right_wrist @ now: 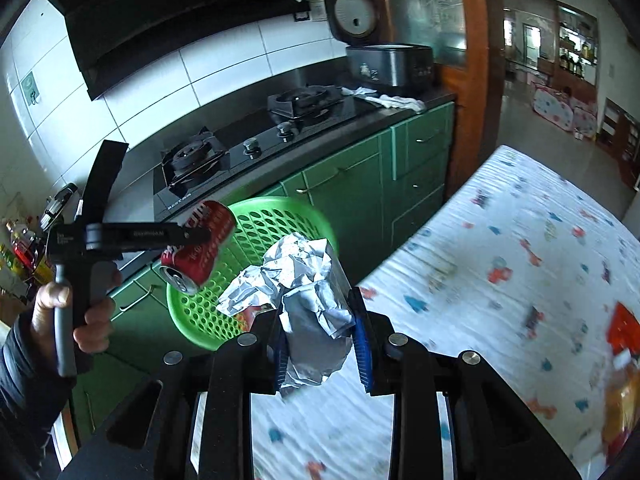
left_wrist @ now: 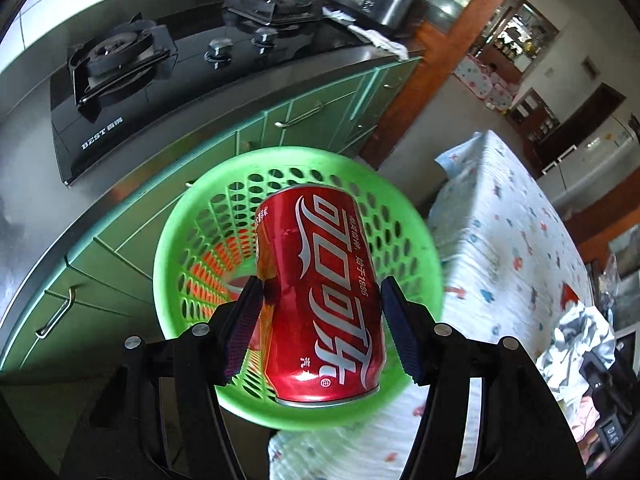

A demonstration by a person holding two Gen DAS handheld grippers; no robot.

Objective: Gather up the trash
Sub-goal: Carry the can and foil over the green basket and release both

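The left gripper (left_wrist: 320,320) holds a red can (left_wrist: 320,296) over the green basket (left_wrist: 416,248); the right gripper (right_wrist: 320,344) squeezes crumpled foil (right_wrist: 304,300).

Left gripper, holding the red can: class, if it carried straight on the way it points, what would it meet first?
Most likely the green basket: the left gripper with its red can points into its open mouth. How far off the basket lies is unclear.

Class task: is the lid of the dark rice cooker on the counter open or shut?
Open. The dark rice cooker's round lid stands raised upright behind its body, exposing the rim.
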